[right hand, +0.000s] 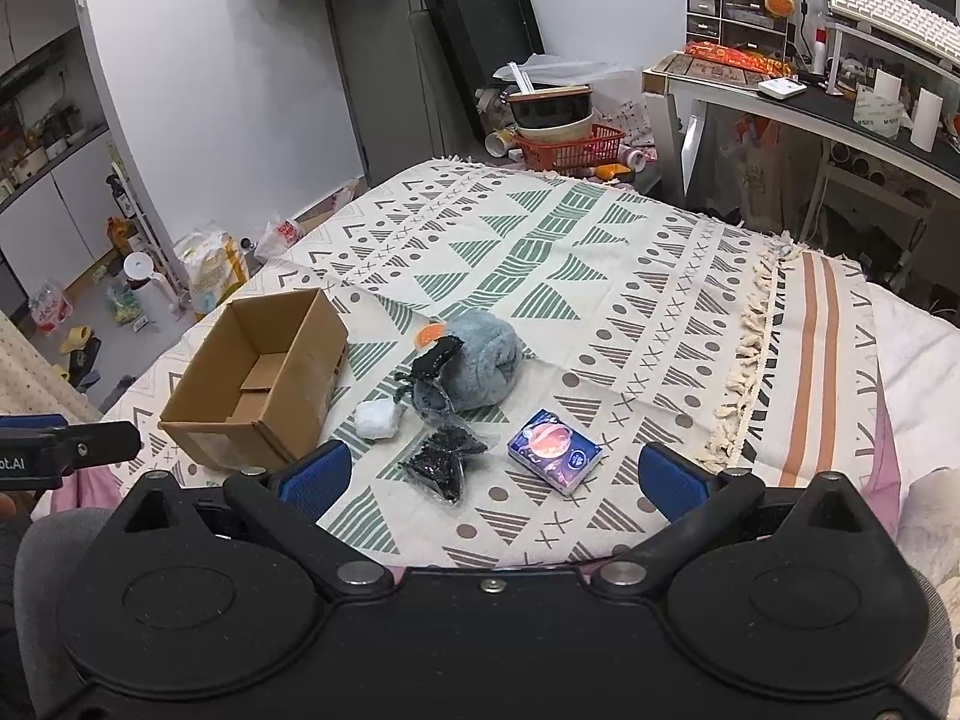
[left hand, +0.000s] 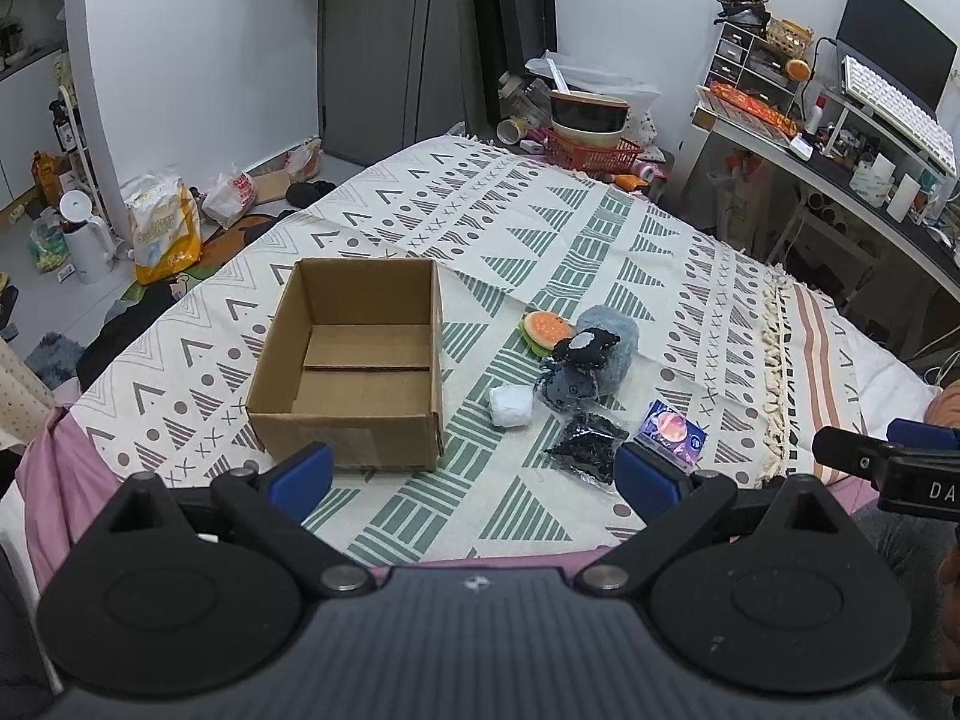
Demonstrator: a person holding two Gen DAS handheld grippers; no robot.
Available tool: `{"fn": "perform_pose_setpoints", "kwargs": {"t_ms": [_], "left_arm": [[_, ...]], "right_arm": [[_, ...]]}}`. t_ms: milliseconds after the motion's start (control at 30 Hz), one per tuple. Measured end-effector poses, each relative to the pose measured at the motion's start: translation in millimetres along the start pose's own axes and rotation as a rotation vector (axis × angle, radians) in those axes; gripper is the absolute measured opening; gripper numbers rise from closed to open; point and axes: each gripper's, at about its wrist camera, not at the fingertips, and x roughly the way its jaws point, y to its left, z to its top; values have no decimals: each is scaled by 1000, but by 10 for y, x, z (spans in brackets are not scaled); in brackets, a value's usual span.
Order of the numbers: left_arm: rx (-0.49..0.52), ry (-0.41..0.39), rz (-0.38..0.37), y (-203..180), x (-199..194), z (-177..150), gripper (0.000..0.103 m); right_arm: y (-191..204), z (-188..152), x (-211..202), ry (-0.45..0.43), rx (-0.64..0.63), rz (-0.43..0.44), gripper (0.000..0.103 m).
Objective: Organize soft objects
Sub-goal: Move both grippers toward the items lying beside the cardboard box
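An empty open cardboard box (left hand: 351, 360) (right hand: 258, 378) sits on the patterned blanket. Right of it lies a cluster: a burger-shaped plush (left hand: 545, 329) (right hand: 429, 333), a fluffy grey-blue plush (left hand: 618, 348) (right hand: 486, 363), a small black plush (left hand: 585, 348) (right hand: 435, 360), a dark grey plush (left hand: 567, 387) (right hand: 429, 399), a white soft lump (left hand: 510, 408) (right hand: 377, 419), a black sequin pouch (left hand: 585, 447) (right hand: 441, 459) and a blue tissue pack (left hand: 672, 432) (right hand: 553, 450). My left gripper (left hand: 474, 474) is open near the box's front. My right gripper (right hand: 495, 474) is open just short of the pouch and tissue pack.
The blanket (left hand: 540, 228) covers a bed with a tasselled edge (right hand: 750, 372) at the right. A red basket with bowls (left hand: 591, 144) stands at the far end. A desk with keyboard (left hand: 888, 114) is on the right. Bags and a kettle (left hand: 84, 240) clutter the floor on the left.
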Motion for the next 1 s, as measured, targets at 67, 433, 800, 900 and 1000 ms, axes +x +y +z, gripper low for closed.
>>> {"fn": "perform_pose_setpoints", "kwargs": {"t_ms": [67,433,800,900,1000], "left_arm": [[5,-1,0,-7,7,2,99],[9,13,1,-1,35,2,99],[25,9,-15,-97,48,26,99],[31,10,-17,-126,54,26,99],[36,10,-22,-152,63,32,99]], "right_arm": [[21,1,-15,-5,-8,0,103],[44,-4,-38,-12,-20,5,103],[2,-9,-51,-18,-14,-7,103],[-20,-5,-41,-16,-10,-10,103],[-39,-3,-34,-17,-6,-8,103]]}}
